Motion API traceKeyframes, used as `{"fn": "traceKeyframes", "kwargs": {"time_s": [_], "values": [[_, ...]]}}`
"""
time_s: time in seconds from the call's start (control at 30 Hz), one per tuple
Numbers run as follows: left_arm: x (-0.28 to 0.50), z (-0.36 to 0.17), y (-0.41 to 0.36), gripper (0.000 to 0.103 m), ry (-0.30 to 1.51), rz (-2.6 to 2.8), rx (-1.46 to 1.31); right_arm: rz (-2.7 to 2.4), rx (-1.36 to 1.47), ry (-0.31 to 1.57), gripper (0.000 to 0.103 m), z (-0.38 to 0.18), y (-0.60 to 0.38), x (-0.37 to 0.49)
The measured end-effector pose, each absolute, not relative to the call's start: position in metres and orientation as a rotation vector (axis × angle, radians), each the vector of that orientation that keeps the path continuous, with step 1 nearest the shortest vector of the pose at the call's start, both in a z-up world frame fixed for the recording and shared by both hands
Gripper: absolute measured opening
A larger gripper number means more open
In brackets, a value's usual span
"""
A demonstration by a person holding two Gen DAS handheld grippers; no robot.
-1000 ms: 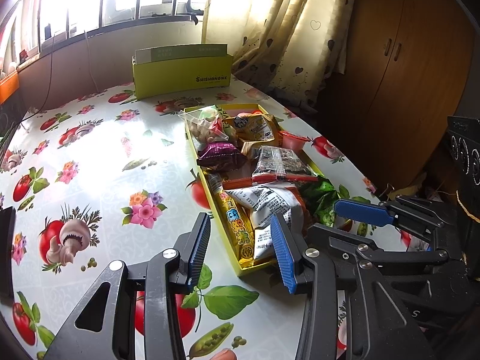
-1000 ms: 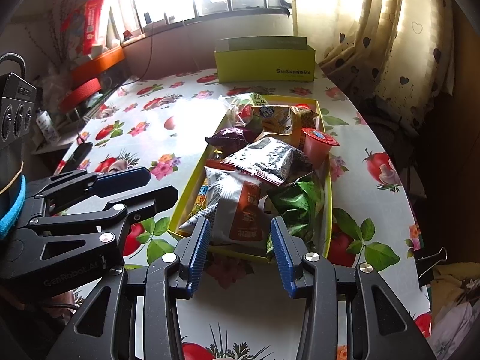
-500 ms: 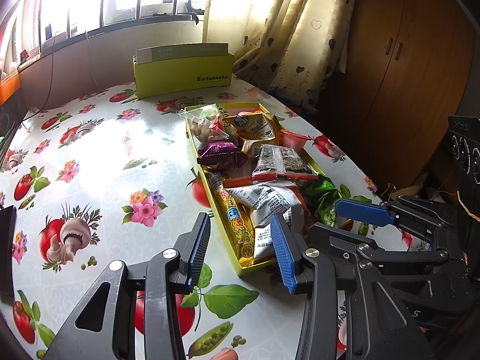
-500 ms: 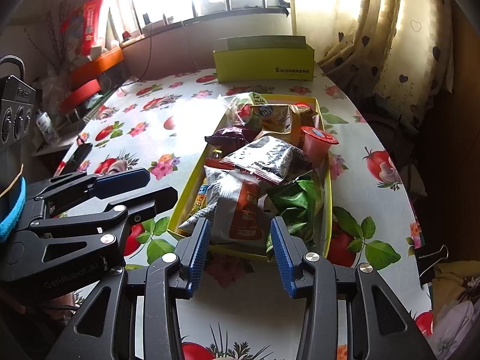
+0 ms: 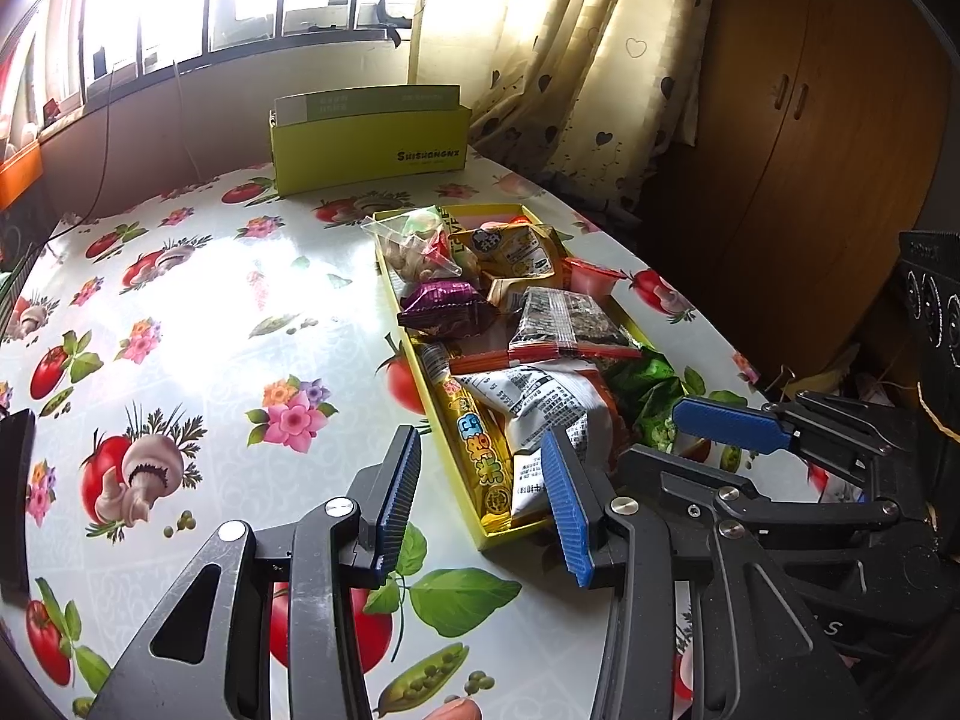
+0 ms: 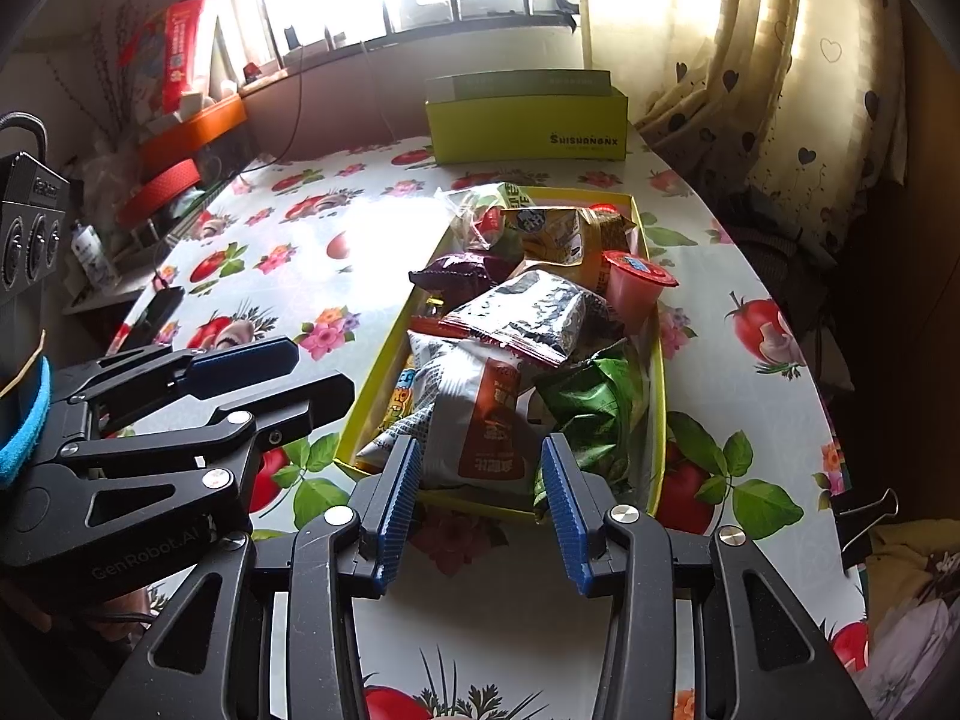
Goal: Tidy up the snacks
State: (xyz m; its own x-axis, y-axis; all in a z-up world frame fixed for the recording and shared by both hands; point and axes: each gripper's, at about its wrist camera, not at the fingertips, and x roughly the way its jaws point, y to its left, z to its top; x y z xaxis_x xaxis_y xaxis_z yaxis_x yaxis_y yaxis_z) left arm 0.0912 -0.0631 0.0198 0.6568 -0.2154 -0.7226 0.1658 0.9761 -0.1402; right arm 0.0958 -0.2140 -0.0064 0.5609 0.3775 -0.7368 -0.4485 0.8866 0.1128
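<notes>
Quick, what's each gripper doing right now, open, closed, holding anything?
Left gripper: open, holding nothing, above the table by the yellow tray.
Right gripper: open, holding nothing, at the tray's near end.

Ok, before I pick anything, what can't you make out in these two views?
- Tray floor: both views, buried under piled packets.
- Yellow stick pack: right wrist view, mostly hidden by the white packet.
- Packet print: too small to read.
- Green box contents: its front wall hides them.
- Near tray corner: left wrist view, behind the left gripper.
</notes>
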Motion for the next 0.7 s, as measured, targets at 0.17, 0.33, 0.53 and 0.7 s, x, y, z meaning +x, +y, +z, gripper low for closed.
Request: {"fn": "traceKeyframes", "kwargs": {"time_s": [0.17, 0.33, 0.53, 0.7], "values": [[0.0909, 0.0197, -0.0623, 0.043, 0.825, -0.216, -0.064, 0.489, -0.090, 0.845, 0.041, -0.0066, -0.2141, 0.0960], [0.0909, 0.0197, -0.0623, 0.043, 0.825, -0.210, -0.061, 0.490, -0.090, 0.846, 0.041, -0.0074, -0.2135, 0.0956], [0.0904, 0.0199, -0.0632, 0.043, 0.825, -0.208, -0.059, 0.490, -0.088, 0.846, 0.041, -0.0068, -0.2147, 0.0957], [0.0903, 0.0200, -0.0643, 0.043, 0.825, -0.207, -0.057, 0.490, -0.089, 0.845, 0.041, -0.0066, -0.2155, 0.0957]]}}
